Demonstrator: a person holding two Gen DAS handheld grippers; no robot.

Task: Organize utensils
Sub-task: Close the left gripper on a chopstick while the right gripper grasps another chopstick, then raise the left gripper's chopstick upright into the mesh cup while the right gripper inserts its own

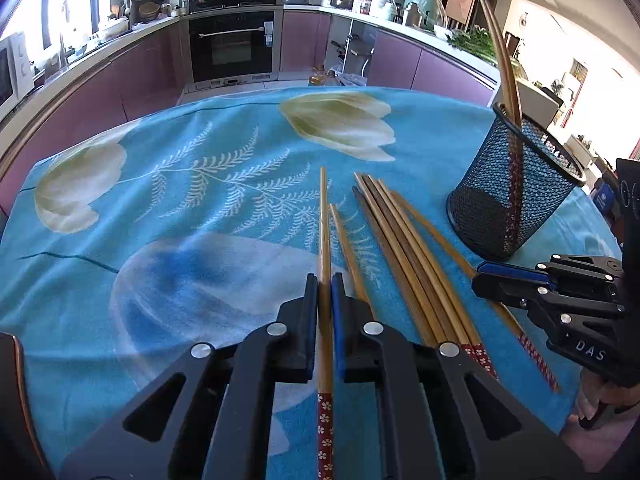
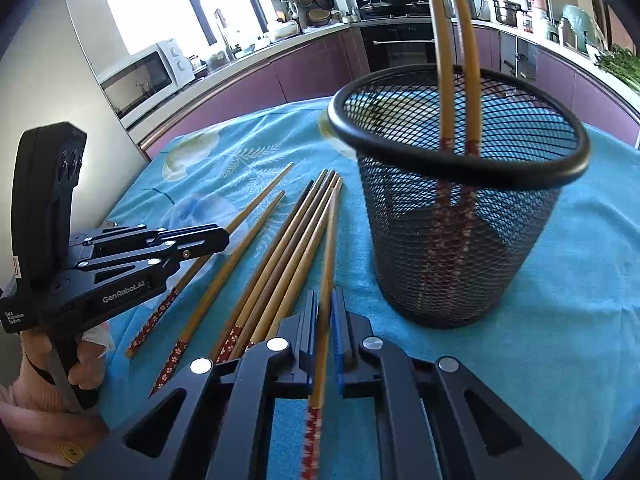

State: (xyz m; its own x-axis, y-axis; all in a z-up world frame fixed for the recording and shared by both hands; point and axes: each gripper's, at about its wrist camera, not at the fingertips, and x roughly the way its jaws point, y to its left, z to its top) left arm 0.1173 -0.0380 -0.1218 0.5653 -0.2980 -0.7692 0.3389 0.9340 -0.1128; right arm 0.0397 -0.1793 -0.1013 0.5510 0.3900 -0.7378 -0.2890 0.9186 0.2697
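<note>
Several wooden chopsticks [image 1: 404, 248] with red patterned ends lie on the blue floral tablecloth [image 1: 180, 184]; they also show in the right wrist view [image 2: 280, 248]. My left gripper [image 1: 325, 280] is shut on one chopstick [image 1: 325, 216], low over the cloth. My right gripper [image 2: 325, 300] is shut on another chopstick [image 2: 328, 240], just left of the black mesh cup [image 2: 460, 208]. The cup [image 1: 512, 192] stands upright and holds two chopsticks [image 2: 452, 60]. The right gripper also shows in the left wrist view [image 1: 508, 276], and the left one in the right wrist view [image 2: 216, 240].
The tablecloth [image 2: 560, 300] covers a table with edges at the left and far side. Purple kitchen cabinets [image 1: 140, 68], an oven [image 1: 234, 48] and a microwave [image 2: 148, 76] stand behind. Bare cloth lies left of the chopsticks.
</note>
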